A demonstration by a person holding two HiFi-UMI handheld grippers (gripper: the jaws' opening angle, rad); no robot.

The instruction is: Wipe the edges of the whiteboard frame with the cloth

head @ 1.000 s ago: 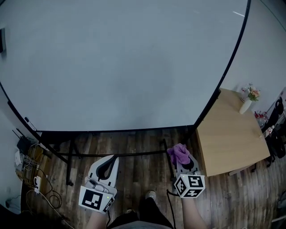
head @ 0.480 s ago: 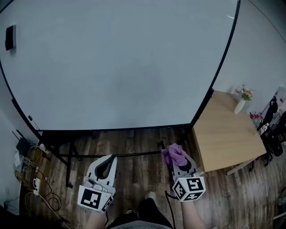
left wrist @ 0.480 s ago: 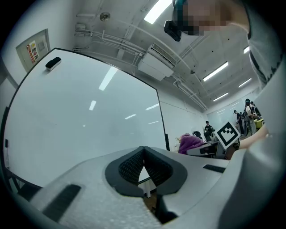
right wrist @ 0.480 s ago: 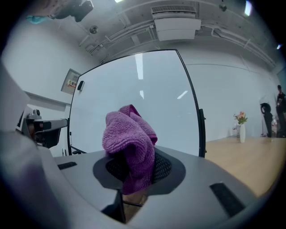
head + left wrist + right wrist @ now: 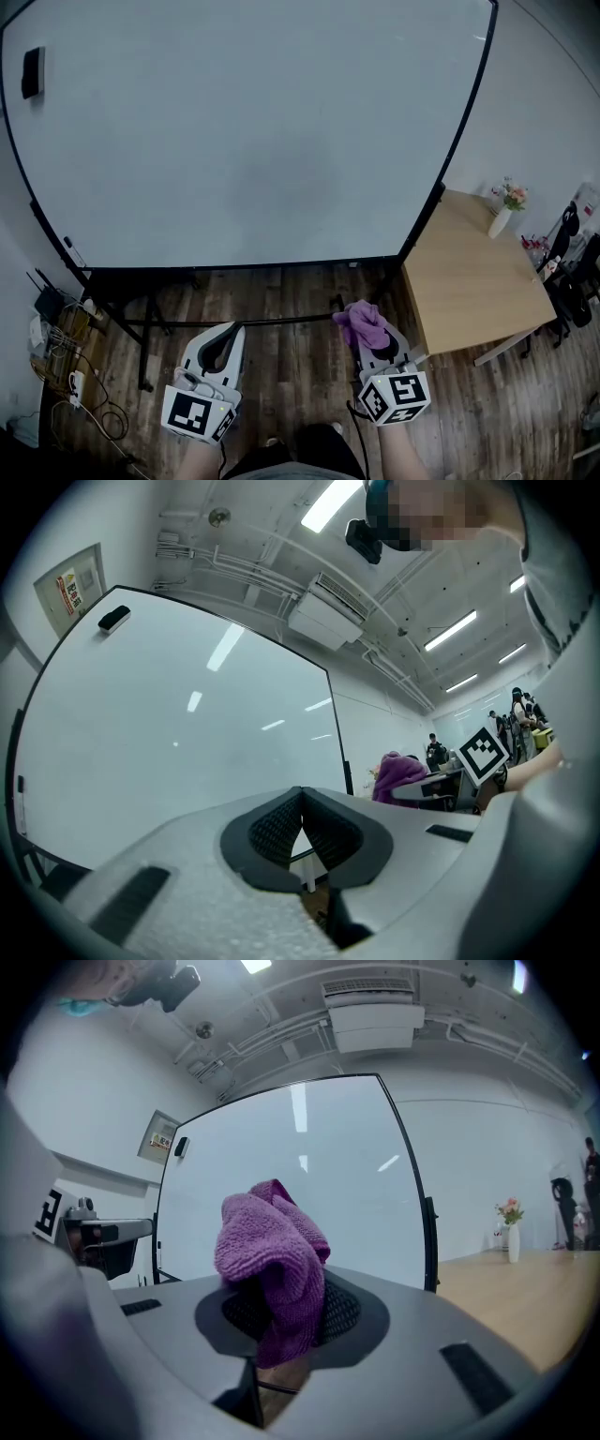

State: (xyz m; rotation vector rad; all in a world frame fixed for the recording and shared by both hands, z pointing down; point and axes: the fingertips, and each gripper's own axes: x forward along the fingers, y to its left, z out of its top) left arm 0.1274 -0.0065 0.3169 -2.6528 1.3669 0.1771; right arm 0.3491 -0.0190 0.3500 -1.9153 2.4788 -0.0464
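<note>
I see the whiteboard (image 5: pixel 244 141) standing ahead of me on the floor (image 5: pixel 291 328), with an eraser (image 5: pixel 33 72) at its upper left. Its frame (image 5: pixel 461 141) runs down on the right, just beside the bench (image 5: pixel 469 281). A vase (image 5: pixel 500 221) stands at the bench's far edge. My left claw (image 5: pixel 225 339) and right claw (image 5: pixel 370 336) hover side by side, well apart, before the board's bottom edge. The cloth (image 5: pixel 361 319) sits between the right claw's jaws. Cables (image 5: pixel 66 375) lie on the floor at far left.

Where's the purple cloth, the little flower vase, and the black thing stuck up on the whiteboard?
purple cloth (image 5: pixel 272 1251), right gripper view, middle of its bunched fold.
flower vase (image 5: pixel 498 223), head view, its white body below the flowers.
black thing (image 5: pixel 33 72), head view, its middle.
</note>
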